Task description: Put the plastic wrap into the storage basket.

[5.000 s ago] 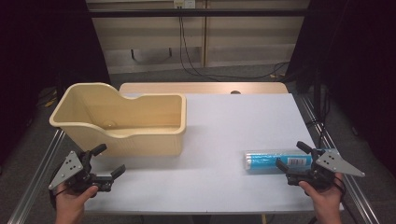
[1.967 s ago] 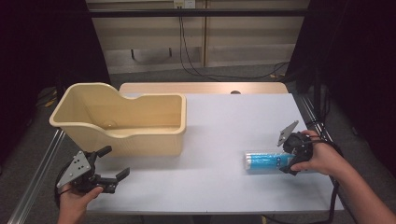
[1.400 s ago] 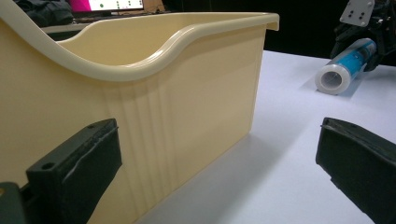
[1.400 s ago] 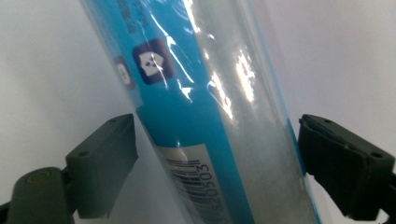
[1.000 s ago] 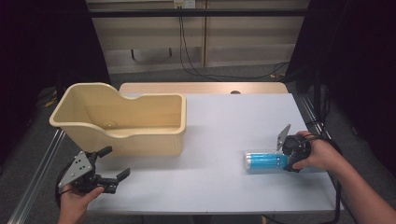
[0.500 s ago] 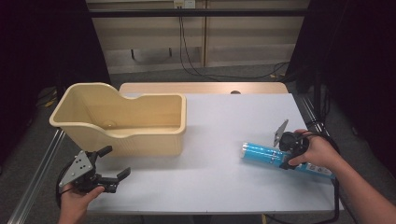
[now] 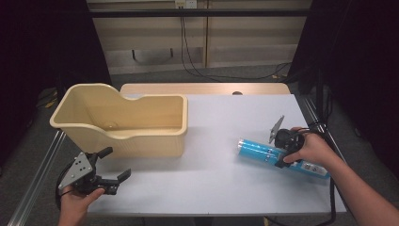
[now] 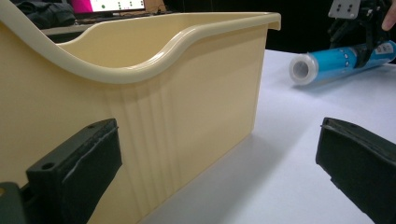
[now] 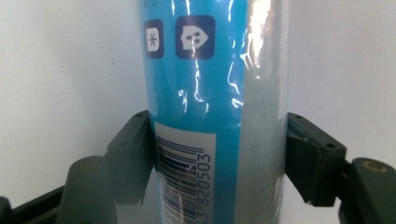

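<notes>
The blue tube (image 7: 281, 158) is already clamped between the jaws of the right gripper (image 7: 282, 150), but it has not been carried anywhere yet; it is seen just above the white table (image 7: 221, 188), well to the right of the yellow bin (image 7: 122, 125). The left gripper (image 7: 106, 176) is held just in front of the bin with its jaws wide apart and nothing between them. The bin is seen to be empty. Nothing is in the way between the tube and the bin. Cables (image 7: 197, 61) are seen far behind the bin.
</notes>
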